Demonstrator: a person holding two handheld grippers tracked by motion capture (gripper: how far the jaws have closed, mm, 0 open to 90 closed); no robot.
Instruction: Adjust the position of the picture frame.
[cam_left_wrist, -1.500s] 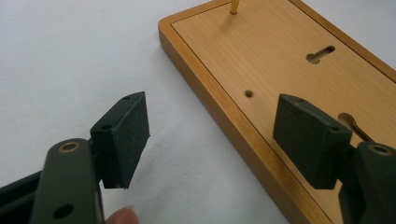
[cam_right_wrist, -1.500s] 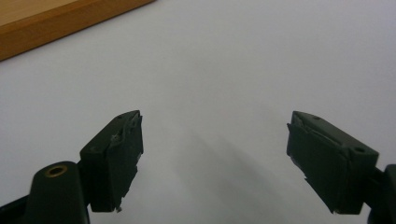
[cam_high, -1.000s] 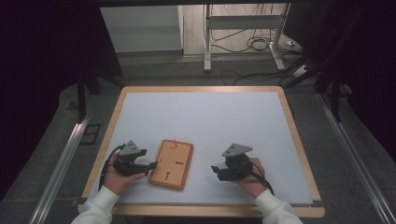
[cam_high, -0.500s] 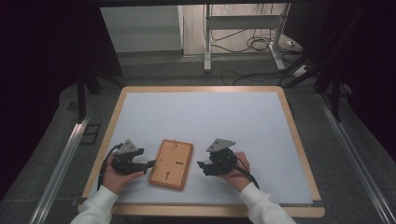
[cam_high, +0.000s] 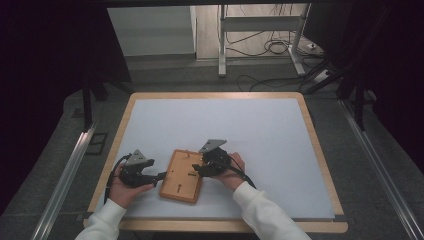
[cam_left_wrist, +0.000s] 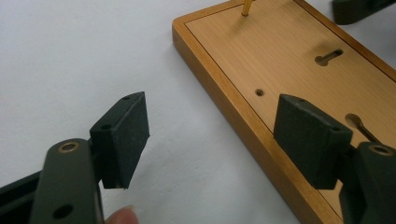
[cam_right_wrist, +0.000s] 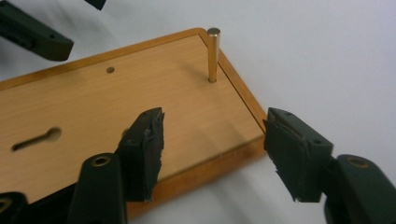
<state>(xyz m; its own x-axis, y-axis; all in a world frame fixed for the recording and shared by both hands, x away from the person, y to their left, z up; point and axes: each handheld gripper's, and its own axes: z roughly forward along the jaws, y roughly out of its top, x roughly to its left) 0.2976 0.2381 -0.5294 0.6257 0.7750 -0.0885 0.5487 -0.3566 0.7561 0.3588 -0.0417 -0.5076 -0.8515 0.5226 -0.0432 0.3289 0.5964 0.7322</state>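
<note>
- On the left of the high view, the left gripper (cam_high: 161, 175) rested low on the white table (cam_high: 260, 125), just beside the left long edge of the wooden board (cam_high: 178, 181).
- In the left gripper view its jaws stood apart and held nothing. One pad (cam_left_wrist: 125, 137) was over the bare table and the other pad (cam_left_wrist: 310, 137) was over the board (cam_left_wrist: 289, 70), so the edge of the board lay between them, but I saw no contact.
- The board lay flat near the front edge of the table, between the two hands. It had keyhole slots (cam_left_wrist: 329, 57) and a small hole (cam_left_wrist: 259, 92) in its face.
- A thin brass pin (cam_right_wrist: 213, 55) stood upright near one corner of the board (cam_right_wrist: 116, 102).
- On the right, the right gripper (cam_high: 196, 170) was over the right part of the board. Its jaws had just been closing, but they were still apart. The corner of the board lay between the fingers (cam_right_wrist: 142, 149), and they did not press on it yet.
- In my judgement, the first risk was a poor grip. If the right jaws closed only on the corner, the board could turn or slip out when lifted, because the pads would hold very little wood.
- The second risk was the pin. It stood close in front of the right jaws, so a further push forward could knock or bend it.
- The third risk was on the left. If the left gripper closed while one pad touched the table, it could push the board sideways instead of holding it.
</note>
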